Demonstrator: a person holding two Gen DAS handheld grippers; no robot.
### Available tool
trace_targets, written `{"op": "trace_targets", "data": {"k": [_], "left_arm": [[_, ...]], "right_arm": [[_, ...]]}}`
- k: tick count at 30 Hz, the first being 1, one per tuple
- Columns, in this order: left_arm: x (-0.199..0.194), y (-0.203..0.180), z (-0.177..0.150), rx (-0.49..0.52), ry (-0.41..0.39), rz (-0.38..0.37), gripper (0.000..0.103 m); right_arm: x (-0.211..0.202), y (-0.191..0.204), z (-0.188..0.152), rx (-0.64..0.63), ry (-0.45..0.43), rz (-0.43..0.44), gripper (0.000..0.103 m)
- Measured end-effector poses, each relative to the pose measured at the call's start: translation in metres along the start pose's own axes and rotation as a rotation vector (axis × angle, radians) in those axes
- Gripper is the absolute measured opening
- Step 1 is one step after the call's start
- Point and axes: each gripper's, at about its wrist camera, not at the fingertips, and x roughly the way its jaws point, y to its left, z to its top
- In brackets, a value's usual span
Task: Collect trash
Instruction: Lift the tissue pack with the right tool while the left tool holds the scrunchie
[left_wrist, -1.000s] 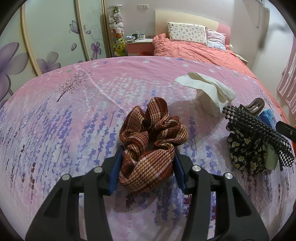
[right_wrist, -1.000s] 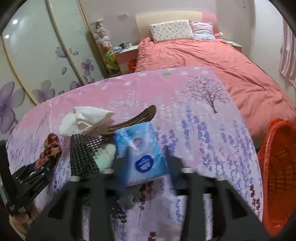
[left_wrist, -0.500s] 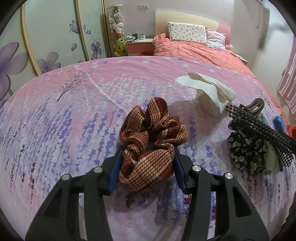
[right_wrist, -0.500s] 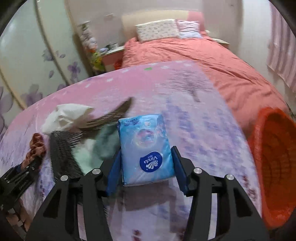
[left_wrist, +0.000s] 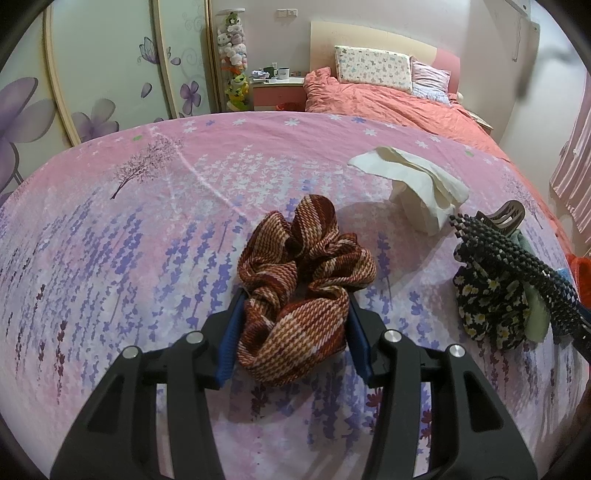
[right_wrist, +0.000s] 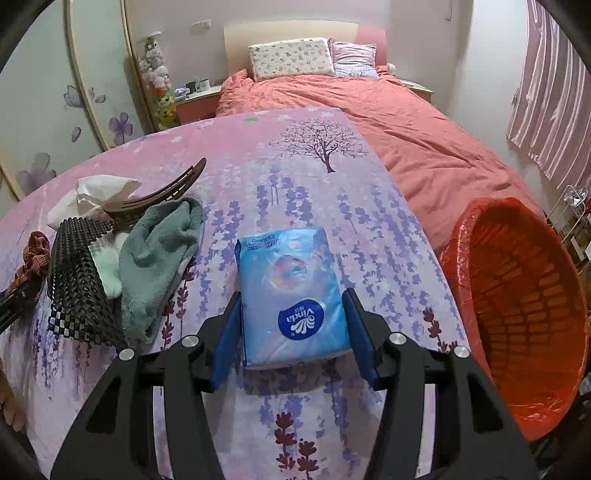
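Left gripper (left_wrist: 293, 332) is gripping a red-brown plaid scrunchie (left_wrist: 304, 284), blue pads pressing it on both sides, the scrunchie sitting on the pink floral sheet (left_wrist: 129, 240). Right gripper (right_wrist: 293, 332) is clamping a blue Vinda tissue pack (right_wrist: 293, 291) between its pads, pack lying flat over the sheet near its right edge.

Orange-lined bin (right_wrist: 524, 302) is standing just right of the sheet edge, beside the pack, open mouth facing the camera.

Crumpled white tissue (left_wrist: 417, 184) is lying on the sheet, right of and beyond the scrunchie. A pile is sitting between the two grippers: black woven mat (right_wrist: 79, 284), green towel (right_wrist: 159, 258) touching it, brown hair claw (right_wrist: 159, 192) resting on top toward the far side. In the left view a black flowered cloth (left_wrist: 487, 306) is showing under the mat. The tissue is touching the far side of the pile in the right view.

Coral-covered bed (right_wrist: 406, 129) with two pillows is lying beyond the sheet; wardrobe doors (left_wrist: 110, 66) with purple flowers are running along the left.
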Motion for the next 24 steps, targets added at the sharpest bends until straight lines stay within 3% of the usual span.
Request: {"op": "trace_targets", "data": {"k": [14,16,18,24], "left_arm": [[-0.001,0.001,-0.001,0.005,-0.001,0.004,0.051],[-0.001,0.005,0.000,0.002,-0.008,-0.026,0.035],[-0.002,0.002,0.000,0.018,-0.014,-0.029,0.030],[-0.025,-0.004,-0.006,0.037,-0.054,-0.021,0.026]], "right_arm": [[0.001,-0.001,0.001,-0.001,0.002,0.010,0.057],[0.000,-0.002,0.002,0.010,-0.003,0.012,0.053],[-0.002,-0.011,0.002,0.056,-0.018,0.055,0.049],[-0.024,-0.024,-0.011,0.070,-0.044,0.073,0.047]]}}
